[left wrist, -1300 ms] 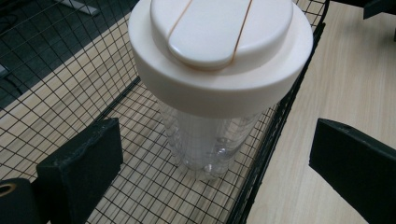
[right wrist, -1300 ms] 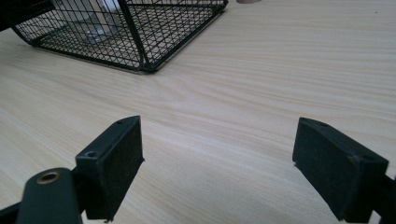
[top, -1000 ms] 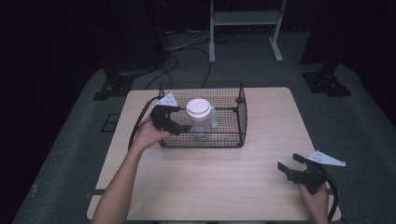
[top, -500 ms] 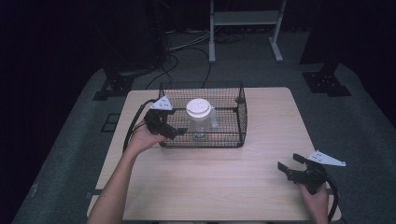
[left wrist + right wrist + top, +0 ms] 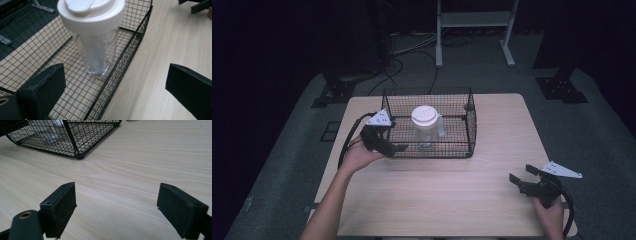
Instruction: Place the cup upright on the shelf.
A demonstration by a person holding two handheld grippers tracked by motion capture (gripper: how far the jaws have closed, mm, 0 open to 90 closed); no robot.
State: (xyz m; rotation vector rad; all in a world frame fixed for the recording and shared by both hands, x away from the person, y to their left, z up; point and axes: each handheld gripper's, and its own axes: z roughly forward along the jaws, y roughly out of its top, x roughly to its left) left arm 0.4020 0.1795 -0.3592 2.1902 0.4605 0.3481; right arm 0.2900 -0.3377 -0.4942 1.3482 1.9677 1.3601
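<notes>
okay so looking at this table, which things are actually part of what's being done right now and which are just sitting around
In the job:
left tongs, open at the basket's near-left corner
wire basket
clear bottle with white lid, upright inside it

Just there:
right tongs, open, over bare table
white stand beyond the table
floor cables

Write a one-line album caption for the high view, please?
Left gripper open at the wire basket holding a white-lidded clear bottle; right gripper open over the wooden table.

From my high view the table [image 5: 437, 200] is evenly lit while everything around it sinks into black. My gripper views are bright; the nearest jaws blur softly, and the bottle [image 5: 95, 37] lid glares white.
</notes>
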